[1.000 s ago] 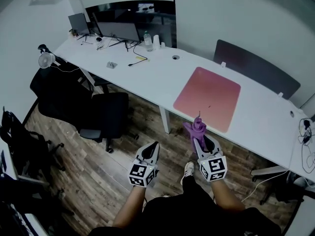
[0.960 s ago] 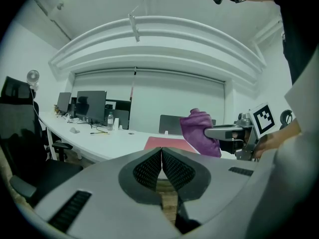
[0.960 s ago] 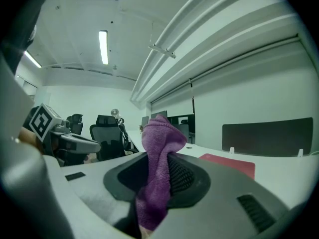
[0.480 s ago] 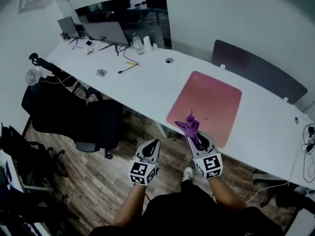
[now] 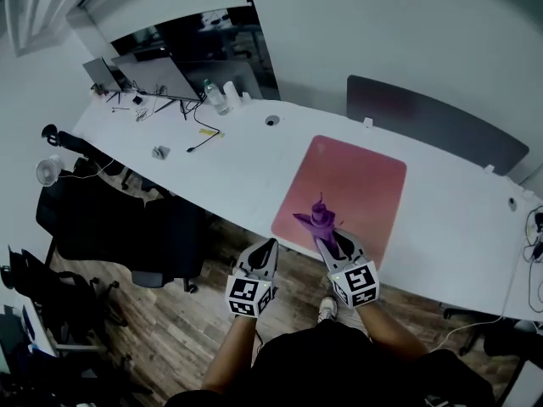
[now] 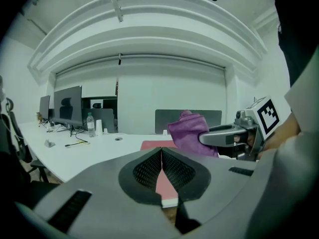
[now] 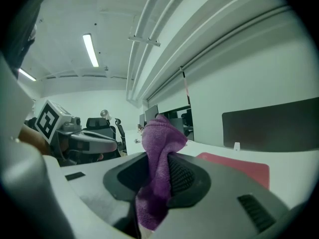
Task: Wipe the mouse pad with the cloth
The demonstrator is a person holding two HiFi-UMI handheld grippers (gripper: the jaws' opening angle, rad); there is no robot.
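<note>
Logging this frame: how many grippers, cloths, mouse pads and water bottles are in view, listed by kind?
Grippers: 2, the left gripper and the right gripper
Cloths: 1, the purple cloth, clamped in the right gripper
Mouse pads: 1, the pink mouse pad
Bottles: 1, the water bottle
Total: 5

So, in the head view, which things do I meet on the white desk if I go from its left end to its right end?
monitor → water bottle → round cable hole → pink mouse pad → loose cables
</note>
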